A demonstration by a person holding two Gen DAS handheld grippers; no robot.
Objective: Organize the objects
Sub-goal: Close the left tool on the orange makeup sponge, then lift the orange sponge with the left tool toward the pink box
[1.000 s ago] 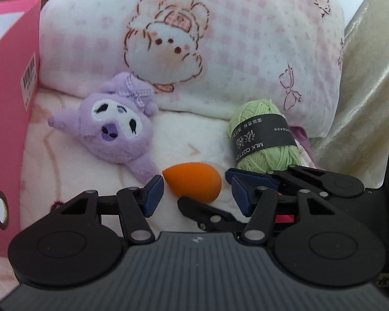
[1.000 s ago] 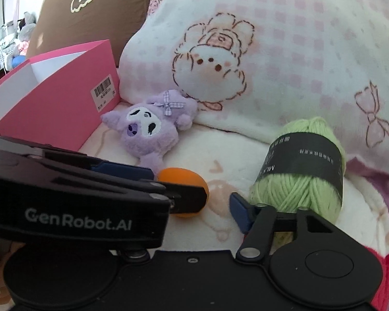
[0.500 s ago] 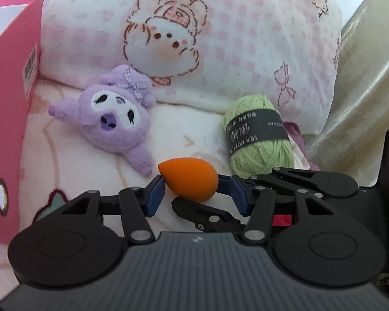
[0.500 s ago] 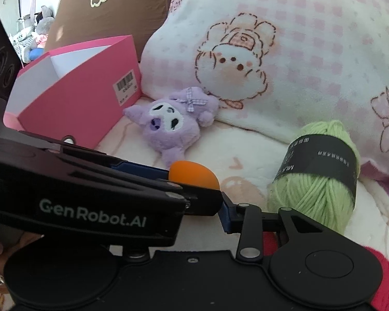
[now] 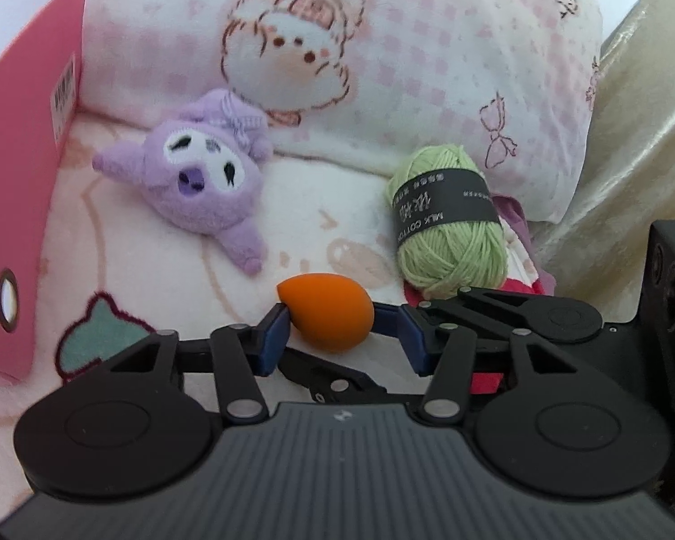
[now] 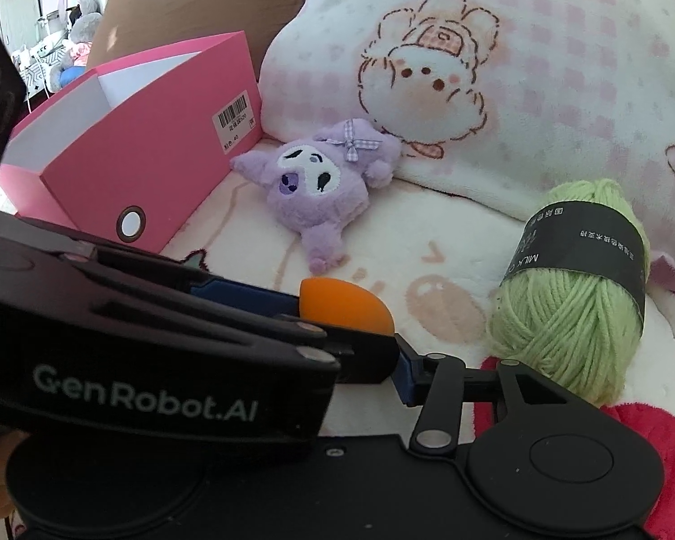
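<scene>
Since a second ago the left gripper (image 5: 330,333) has kept closing, its jaws now pinching the orange sponge (image 5: 327,313) beside the pink box (image 5: 22,189); lift gently, avoiding crushing; the right gripper (image 6: 364,351) partly open, holding nothing visible.

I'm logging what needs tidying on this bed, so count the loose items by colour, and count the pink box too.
Purple: 1, the plush toy
Green: 1, the yarn ball
Orange: 1, the egg-shaped sponge, between the left gripper pads
Pink: 1, the storage box
Total: 4
</scene>
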